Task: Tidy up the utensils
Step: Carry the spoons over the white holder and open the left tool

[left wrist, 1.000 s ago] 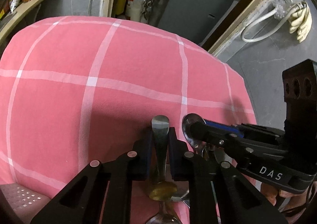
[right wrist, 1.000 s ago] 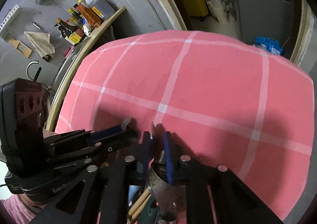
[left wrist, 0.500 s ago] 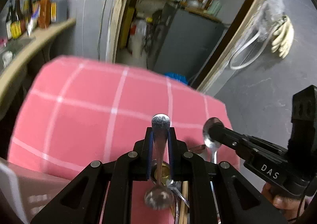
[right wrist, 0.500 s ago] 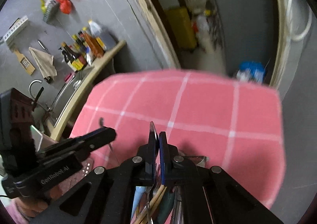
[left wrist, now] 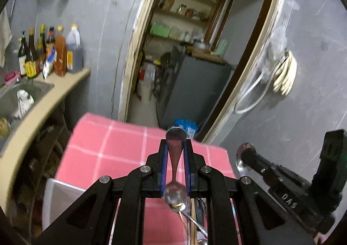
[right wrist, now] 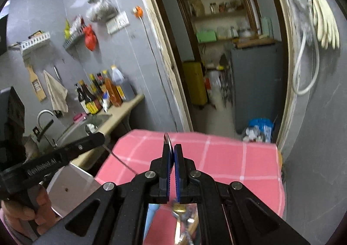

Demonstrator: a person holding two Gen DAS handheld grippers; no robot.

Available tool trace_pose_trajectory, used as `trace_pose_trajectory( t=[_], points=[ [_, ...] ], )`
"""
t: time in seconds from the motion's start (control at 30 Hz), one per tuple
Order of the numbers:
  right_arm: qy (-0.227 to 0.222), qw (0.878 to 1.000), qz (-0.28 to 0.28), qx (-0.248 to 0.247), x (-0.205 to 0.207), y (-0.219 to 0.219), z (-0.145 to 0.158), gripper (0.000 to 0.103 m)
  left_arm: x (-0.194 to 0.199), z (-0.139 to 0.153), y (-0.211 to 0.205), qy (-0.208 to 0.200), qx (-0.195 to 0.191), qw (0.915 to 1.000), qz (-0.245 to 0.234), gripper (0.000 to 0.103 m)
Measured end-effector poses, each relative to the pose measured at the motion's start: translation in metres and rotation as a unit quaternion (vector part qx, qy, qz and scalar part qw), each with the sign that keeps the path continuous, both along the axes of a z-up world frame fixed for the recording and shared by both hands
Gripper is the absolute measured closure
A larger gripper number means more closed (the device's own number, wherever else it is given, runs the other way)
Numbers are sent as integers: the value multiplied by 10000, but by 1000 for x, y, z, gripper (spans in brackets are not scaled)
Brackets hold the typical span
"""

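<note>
Pink-checked table (left wrist: 121, 158) lies well below both tools. My left tool (left wrist: 176, 163) clamps a spoon (left wrist: 175, 153); my right tool (right wrist: 172, 159) pinches another utensil (right wrist: 166, 139) edge-on. Thin grips: either could pivot and drop.

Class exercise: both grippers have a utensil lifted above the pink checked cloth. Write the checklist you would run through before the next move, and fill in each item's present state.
1. Left gripper shut on its spoon: ok.
2. Right gripper shut on a thin metal utensil: ok.
3. Type of the right utensil: cannot tell, seen edge-on.
4. Both utensils clear of the pink cloth: ok.
5. The two grippers apart from each other: ok.
6. Destination container in view: cannot tell.
</note>
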State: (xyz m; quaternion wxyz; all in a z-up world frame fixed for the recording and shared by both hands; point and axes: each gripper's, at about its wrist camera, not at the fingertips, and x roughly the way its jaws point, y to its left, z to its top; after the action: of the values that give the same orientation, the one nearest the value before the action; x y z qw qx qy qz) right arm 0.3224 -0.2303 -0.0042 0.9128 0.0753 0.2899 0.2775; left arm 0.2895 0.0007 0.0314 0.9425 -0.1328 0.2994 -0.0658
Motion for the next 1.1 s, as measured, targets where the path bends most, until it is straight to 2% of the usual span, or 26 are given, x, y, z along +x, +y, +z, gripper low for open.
trace_pose_trajectory(
  t=[0.17,0.3,0.47,0.63,0.73,0.9,1.1],
  points=[
    [-554,9983,-48,195,-27,27,32,99,-31,54,24,-406,357,9985,94,92],
    [-985,9945,-15,364,-44,56,48,99,-54,71,48,-626,611,9957,304,92],
    [-1615,9861,60,399,-59,97,49,99,-63,52,79,-596,615,9951,489,92],
    [-1955,9806,133,106,-62,137,26,99,-68,6,98,-485,451,9966,488,92],
    [-1960,9803,219,-127,-63,153,0,99,-68,-16,103,-331,465,9976,402,92],
    [-1508,9873,417,-276,-60,158,-36,99,-67,-39,106,-52,441,9988,196,92],
    [-1028,9927,620,-91,-56,155,-45,96,-66,-44,114,93,125,9999,55,91]
  ],
)
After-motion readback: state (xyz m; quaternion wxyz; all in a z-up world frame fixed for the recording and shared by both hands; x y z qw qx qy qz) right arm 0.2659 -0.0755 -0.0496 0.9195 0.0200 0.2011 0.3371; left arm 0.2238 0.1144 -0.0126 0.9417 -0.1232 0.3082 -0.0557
